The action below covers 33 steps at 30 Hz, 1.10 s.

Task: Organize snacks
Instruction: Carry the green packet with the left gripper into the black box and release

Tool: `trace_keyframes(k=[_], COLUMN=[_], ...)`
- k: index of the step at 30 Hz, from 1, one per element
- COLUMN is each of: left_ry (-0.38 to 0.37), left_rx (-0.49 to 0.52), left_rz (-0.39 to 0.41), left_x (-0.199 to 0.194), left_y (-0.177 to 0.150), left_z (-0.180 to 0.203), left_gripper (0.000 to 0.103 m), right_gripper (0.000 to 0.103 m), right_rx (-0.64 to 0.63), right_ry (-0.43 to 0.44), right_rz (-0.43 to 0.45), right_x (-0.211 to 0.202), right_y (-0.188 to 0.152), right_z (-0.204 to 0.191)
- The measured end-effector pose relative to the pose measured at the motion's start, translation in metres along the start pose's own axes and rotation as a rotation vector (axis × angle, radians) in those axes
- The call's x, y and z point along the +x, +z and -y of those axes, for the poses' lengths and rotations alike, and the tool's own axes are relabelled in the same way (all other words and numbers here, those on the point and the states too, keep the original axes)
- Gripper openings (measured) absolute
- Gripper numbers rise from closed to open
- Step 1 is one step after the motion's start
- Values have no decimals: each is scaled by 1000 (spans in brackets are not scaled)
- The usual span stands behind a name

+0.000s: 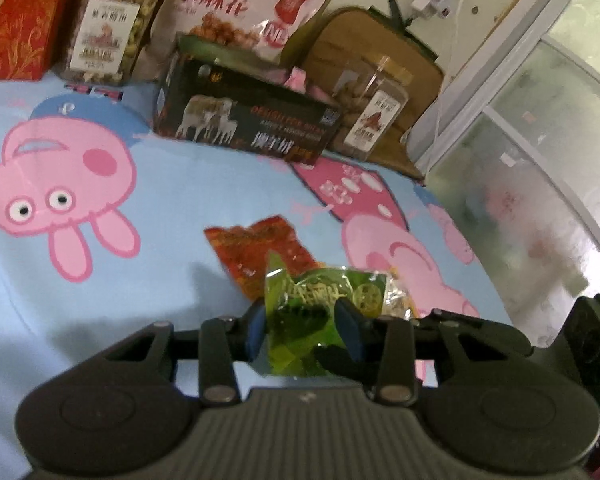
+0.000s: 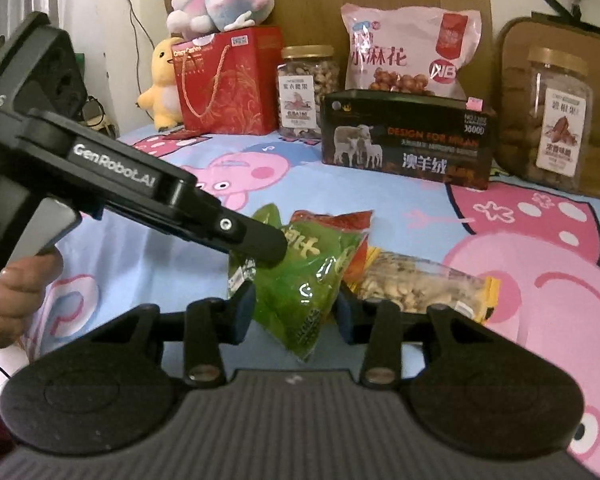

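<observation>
A bed sheet of soft pale-blue cloth, printed with pink cartoon pigs, is spread over the whole surface, and behind it a wooden headboard is seen. On the sheet, left of the black carton (a glossy rectangular box with sheep printed on it), a red paper gift bag with cord handles is stood; a puffy pink snack bag is propped behind the carton, and clear plastic nut jars with gold lids are set at either side. In front of the carton, a crinkly green packet is clamped at its far end by the left gripper, jaws fully closed on it. The right gripper is set about the packet's near end; whether its pads press cannot be told. A clear bag of nuts and a red packet are lain beside it.
</observation>
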<state>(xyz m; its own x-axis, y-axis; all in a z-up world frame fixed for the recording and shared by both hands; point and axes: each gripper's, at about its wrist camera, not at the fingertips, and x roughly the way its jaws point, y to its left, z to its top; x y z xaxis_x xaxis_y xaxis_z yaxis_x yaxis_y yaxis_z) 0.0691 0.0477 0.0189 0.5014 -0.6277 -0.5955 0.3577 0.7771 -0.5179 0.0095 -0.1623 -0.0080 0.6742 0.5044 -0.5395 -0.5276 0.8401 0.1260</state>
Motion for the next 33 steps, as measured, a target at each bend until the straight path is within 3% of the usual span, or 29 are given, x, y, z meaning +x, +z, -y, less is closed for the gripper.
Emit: trace_keyframes(k=[2,7,15,22,24,28,33], left_ry=[-9,14,101,216,265,330,302], left_rx=[13,52,128,82,61,59,79], left_rz=[29,86,204,240,229,188,217], left_x=[-9,-19,-2,45,60,80,66], left_y=[4,25,113,185,195,199,190], left_z=[5,14,19,-10,-21,-33,-28], left_gripper=[36,36,37,42,49,54,60], right_gripper=[30,24,24,26,28,39,42], right_rx=[-7,-19,-42,-18,-31,-30,12], right_ry=[0,-18,-47,-51,-52,-80,-85], right_rz=[23,105,186,126,100,37,51], right_x=[-5,-9,24,93,115,145,127], right_y=[4,24,96,164,171,174,164], right_z=[0,2,29,65,70,77,87])
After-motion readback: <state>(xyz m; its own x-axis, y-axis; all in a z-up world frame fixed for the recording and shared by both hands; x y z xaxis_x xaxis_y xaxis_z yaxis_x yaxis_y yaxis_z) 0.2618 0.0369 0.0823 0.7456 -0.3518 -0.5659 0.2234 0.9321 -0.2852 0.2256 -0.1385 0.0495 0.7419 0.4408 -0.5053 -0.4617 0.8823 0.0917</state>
